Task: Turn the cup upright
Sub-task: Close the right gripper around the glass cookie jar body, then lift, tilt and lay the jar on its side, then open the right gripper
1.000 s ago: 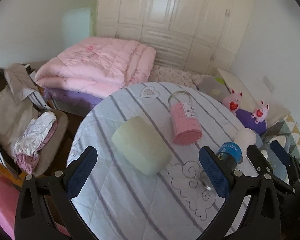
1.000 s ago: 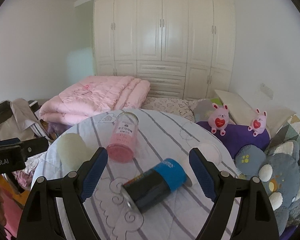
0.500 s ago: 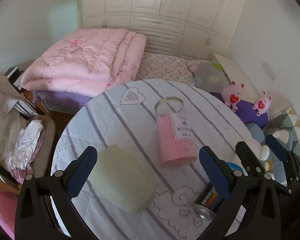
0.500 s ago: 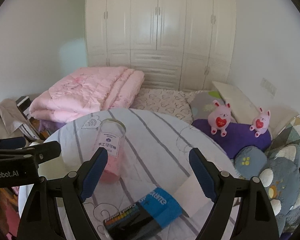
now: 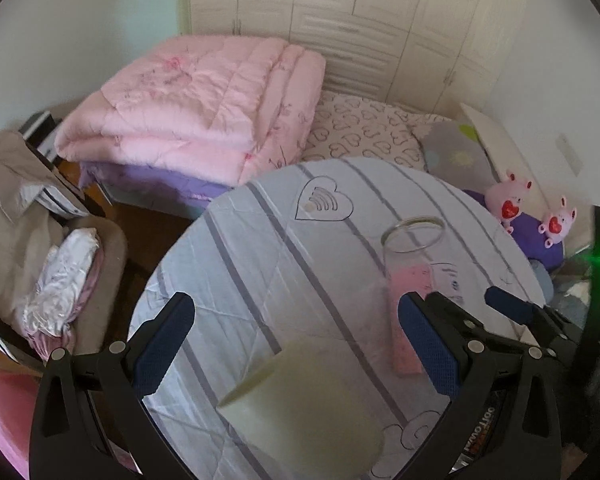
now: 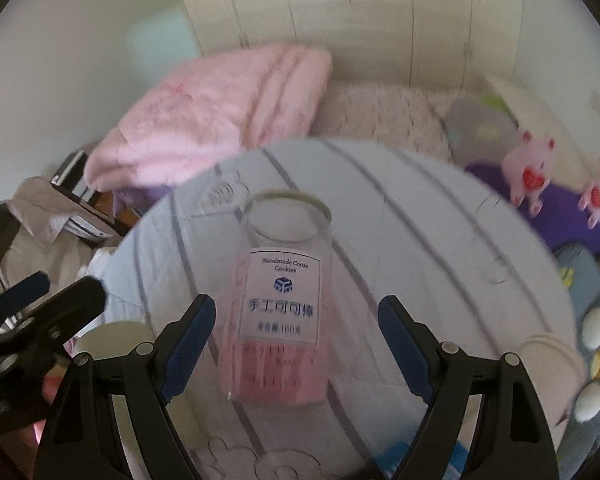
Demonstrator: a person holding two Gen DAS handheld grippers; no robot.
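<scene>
- Far left there's a chair [image 5: 16, 240] piled with clothes, and behind it a folded pink quilt [image 5: 196, 108] on the bed.
- The left gripper [image 5: 296, 344] hangs over the round bench [image 5: 260, 248] with its striped cloth, jaws wide apart, gripping nothing. A pale green cup [image 5: 304, 404] lies on its side right under it, between the fingers.
- The cup [image 6: 280, 312] is a clear tube with a pink lower part and a white label, lying on the bench with its open mouth pointing away toward the bed.
- The right gripper [image 6: 296, 344] has its jaws apart too, one on either side of the cup's pink end, not touching it as far as I can see.
- Only the right wrist view shows the label text ("Handmade Cocoa Cookies"); it's blurry though. Only the left wrist view shows the pale green cup's shape clearly, plus the heart print [image 5: 324, 200] on the cloth.
- Far right: two pink plush toys [image 6: 532, 168] on a purple cushion.
</scene>
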